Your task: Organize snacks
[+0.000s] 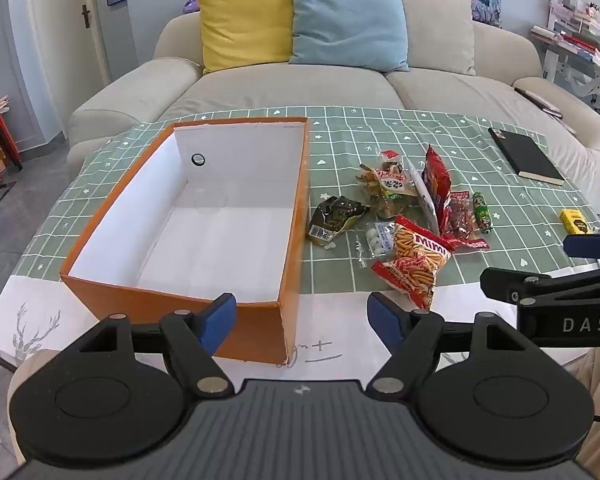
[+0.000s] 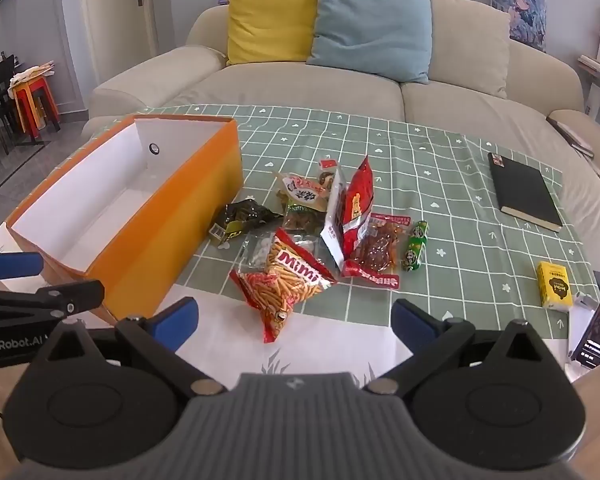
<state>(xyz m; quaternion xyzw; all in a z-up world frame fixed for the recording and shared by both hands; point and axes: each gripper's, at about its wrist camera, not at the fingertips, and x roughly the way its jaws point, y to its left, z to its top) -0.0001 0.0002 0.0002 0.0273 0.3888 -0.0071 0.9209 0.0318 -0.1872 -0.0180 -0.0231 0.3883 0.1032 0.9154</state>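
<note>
while both tools hang above the near edge of the table (image 1: 340,128), neither holds anything: left gripper (image 1: 302,314), blue pads spread wide, nothing between them, poised over the near right corner of the orange box (image 1: 260,320); right gripper (image 2: 294,320), pads likewise spread wide and empty, poised over the white strip at the near edge just short of the mimi packet (image 2: 286,280). orange box: open-topped, white inside, no contents visible, standing on the left half of the table, long side running from near edge toward the far edge. snack pile: loose on the green checked cloth (image 2: 420,168) just right of the box, near the middle of the table. items: mimi packet, nearest the near edge, overlapping the cloth's border; clear bag of white sweets (image 1: 374,238) touching it on the left; dark crumpled packet (image 1: 334,216) closest to the box wall; tall red pouch (image 2: 358,200) standing upright; flat red packet (image 2: 380,248) lying just right of it; small green packet (image 2: 415,246) at the right end of the pile; pale and brown wrappers (image 2: 304,196) behind. black notebook (image 2: 524,192): toward the right edge, well apart from the pile. yellow carton (image 2: 554,286): near right corner. sofa (image 1: 300,88) with yellow, blue and beige cushions beyond the far edge.
</note>
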